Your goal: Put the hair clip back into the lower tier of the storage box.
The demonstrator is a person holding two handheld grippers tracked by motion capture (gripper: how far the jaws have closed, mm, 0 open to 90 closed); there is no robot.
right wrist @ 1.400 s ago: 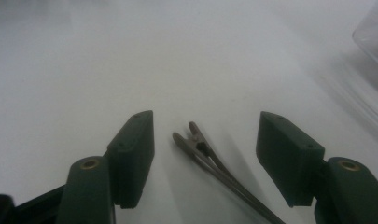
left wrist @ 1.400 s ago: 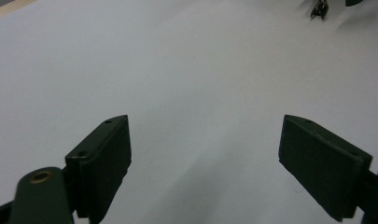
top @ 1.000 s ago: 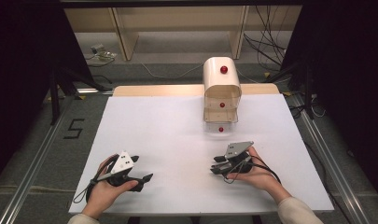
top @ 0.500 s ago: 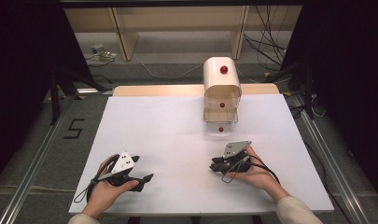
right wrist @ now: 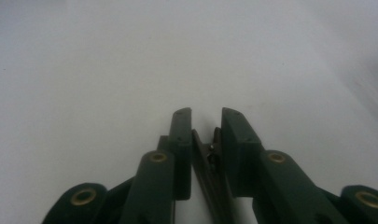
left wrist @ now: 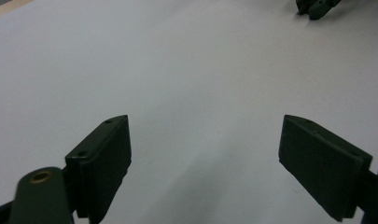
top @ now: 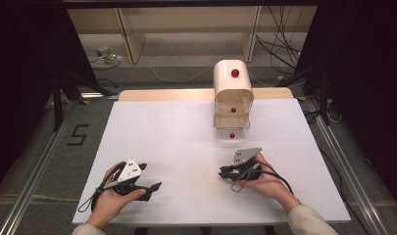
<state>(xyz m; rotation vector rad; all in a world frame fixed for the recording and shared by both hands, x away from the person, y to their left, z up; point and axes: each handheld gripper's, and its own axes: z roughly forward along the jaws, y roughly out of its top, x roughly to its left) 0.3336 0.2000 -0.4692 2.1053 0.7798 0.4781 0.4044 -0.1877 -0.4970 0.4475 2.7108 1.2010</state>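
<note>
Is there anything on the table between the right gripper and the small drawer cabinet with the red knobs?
Nothing visible does. The right gripper, jaws just closed on nothing, rests on the white table; only bare surface lies between it and the drawer cabinet. The left gripper sits off to the side.

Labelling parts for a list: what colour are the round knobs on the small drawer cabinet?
Red, on the cream drawer cabinet; the knobs show best in the high view.

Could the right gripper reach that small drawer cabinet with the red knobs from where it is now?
Probably yes. The right gripper rests on the white table with bare surface between it and the drawer cabinet. Its jaws, which have just been closing, are shut and would need reopening.
</note>
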